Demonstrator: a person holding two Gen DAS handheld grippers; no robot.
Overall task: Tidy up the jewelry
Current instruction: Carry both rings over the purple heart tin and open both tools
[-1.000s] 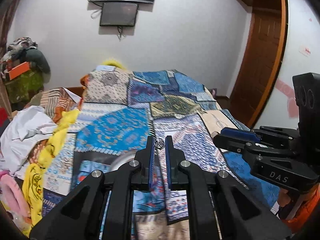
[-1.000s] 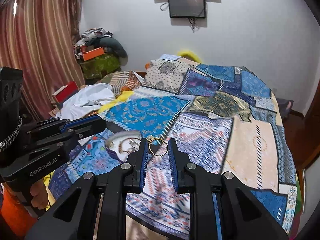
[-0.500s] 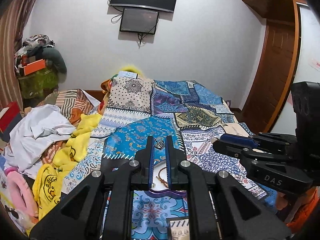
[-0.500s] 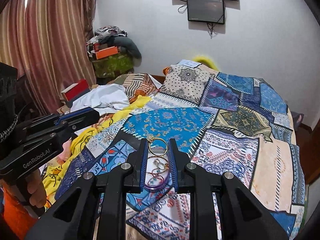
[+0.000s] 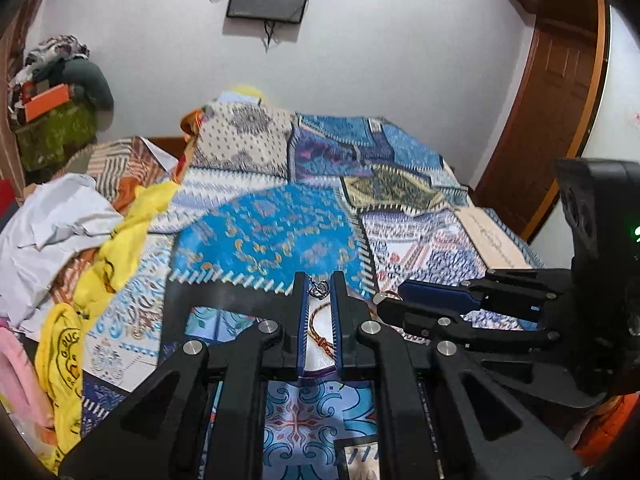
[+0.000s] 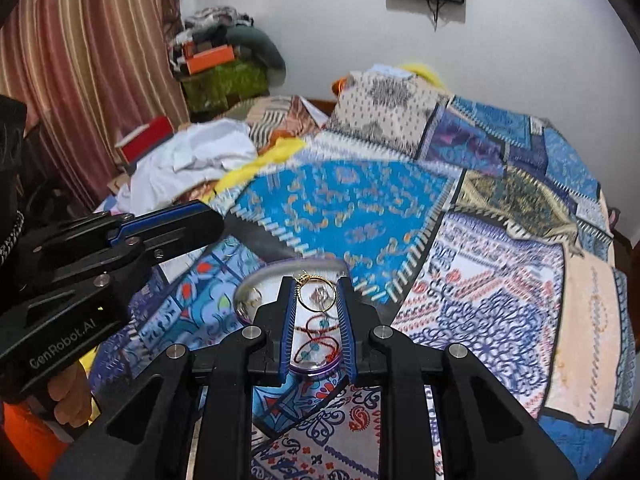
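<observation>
Both grippers have swung down over the glass dish [image 6: 256, 296]: the right gripper [image 6: 317, 300] pinches a gold ring [image 6: 318, 294], the left gripper [image 5: 319, 292] a small silver charm [image 5: 320, 290]; drop-off looks imminent.

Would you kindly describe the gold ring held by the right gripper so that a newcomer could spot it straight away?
Start at the patchwork bedspread and find the round clear dish lying near its front edge. Just above the dish, the right gripper pinches a thin gold ring between its blue-padded fingers. Unlike the red cord bracelets in the dish, it is a plain metal hoop with a small setting on top.
</observation>
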